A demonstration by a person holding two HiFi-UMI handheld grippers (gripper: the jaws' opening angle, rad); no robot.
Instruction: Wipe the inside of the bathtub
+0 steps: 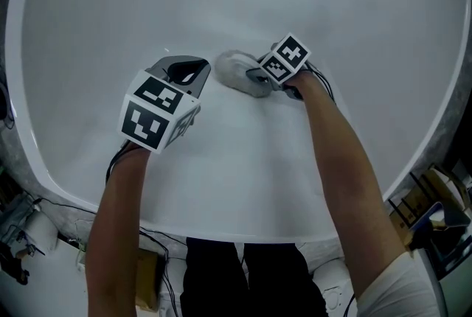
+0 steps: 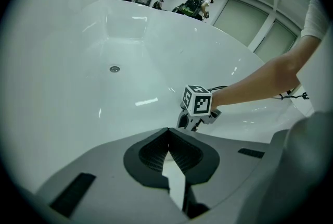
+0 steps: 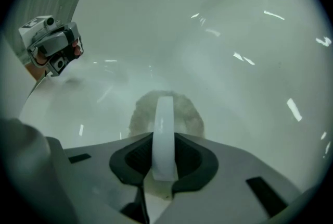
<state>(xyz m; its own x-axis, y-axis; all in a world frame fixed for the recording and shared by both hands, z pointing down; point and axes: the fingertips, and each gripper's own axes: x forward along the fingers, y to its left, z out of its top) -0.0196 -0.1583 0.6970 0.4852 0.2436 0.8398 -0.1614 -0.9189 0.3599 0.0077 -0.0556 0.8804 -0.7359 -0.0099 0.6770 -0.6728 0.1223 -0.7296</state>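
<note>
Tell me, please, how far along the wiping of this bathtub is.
Done: nothing shows it; the bathtub looks evenly white. In hand: the right gripper is shut on the white handle of a grey wiping pad lying against the tub surface; the left gripper, shut and empty, hovers beside. Left: cannot tell, likely most surfaces.

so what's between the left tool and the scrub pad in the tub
Nothing. In the head view only a bare strip of white bathtub surface separates the left tool from the grey scrub pad held by the right tool.
</note>
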